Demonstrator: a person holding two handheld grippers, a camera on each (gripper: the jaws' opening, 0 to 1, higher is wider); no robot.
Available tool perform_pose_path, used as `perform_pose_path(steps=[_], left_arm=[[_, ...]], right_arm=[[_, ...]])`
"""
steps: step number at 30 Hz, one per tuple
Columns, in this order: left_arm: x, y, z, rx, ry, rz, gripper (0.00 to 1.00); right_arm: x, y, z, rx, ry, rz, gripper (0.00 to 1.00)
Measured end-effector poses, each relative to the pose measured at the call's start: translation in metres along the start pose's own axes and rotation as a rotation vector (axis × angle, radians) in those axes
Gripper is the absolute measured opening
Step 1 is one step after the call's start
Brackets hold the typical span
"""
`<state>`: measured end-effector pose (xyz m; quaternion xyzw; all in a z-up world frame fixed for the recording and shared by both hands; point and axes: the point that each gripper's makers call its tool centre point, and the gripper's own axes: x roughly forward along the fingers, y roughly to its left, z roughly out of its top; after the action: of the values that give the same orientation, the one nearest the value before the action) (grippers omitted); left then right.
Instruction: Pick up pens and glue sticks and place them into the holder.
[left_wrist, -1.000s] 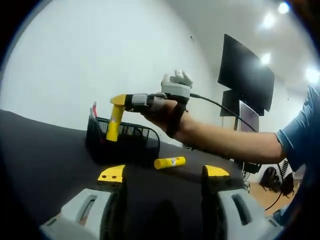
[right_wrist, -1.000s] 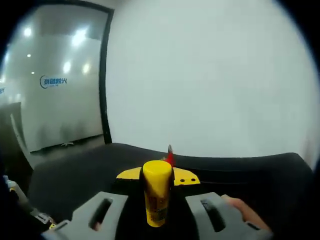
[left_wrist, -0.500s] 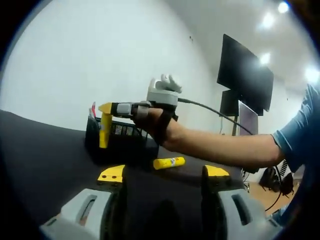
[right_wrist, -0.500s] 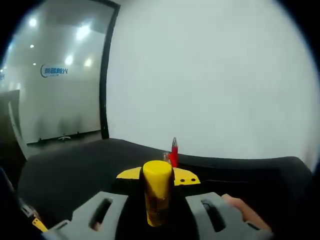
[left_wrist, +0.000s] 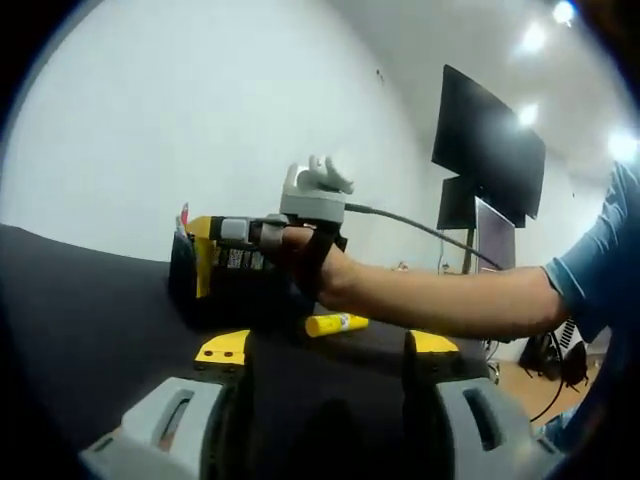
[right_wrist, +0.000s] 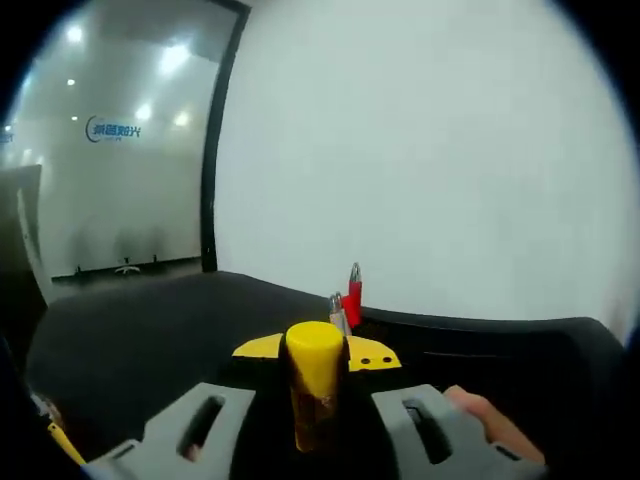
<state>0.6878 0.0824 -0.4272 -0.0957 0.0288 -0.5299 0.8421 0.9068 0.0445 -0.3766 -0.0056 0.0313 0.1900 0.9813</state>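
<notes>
Right tool: the right tool (right_wrist: 316, 385) is clamping one yellow glue stick (right_wrist: 315, 392) upright between its jaws; in the left gripper view the same right tool (left_wrist: 205, 232) is holding that stick (left_wrist: 206, 266) vertically at the holder (left_wrist: 232, 290), its lower end level with the mesh wall.
Left tool: the left tool (left_wrist: 327, 345) is sitting low over the counter (left_wrist: 90, 310) with its jaws spread apart and nothing between them.
Step in hand: the grasped stick is being placed into the holder; whether it is already inside the rim, I cannot tell.
Next move: it is calling, in my judgement, for lowering the stick straight down clear of the pens, then letting go.
Glue sticks: two, one in the right tool, one lying on the counter (left_wrist: 336, 323) just beside the holder.
Pens: two are standing in the holder, a red one (right_wrist: 354, 298) and a grey-tipped one (right_wrist: 338, 314).
Holder: one, black mesh, standing on the counter.
</notes>
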Motion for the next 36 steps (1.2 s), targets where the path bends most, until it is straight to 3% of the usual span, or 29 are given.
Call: perform_pose_path(steps=[5,23,36], left_arm=[[0.000,0.000,0.000,-0.001,0.000,0.000,0.56],[0.001,0.000,0.000,0.008,0.002,-0.002,0.56],[0.001,0.002,-0.002,0.008,0.008,0.006,0.56]], right_arm=[[-0.002,-0.001,0.003,0.005,-0.033,0.000,0.18],[-0.005,0.001,0.015,0.000,-0.048,0.001,0.18],[-0.026,0.009,0.049,-0.005,-0.121,0.025,0.19]])
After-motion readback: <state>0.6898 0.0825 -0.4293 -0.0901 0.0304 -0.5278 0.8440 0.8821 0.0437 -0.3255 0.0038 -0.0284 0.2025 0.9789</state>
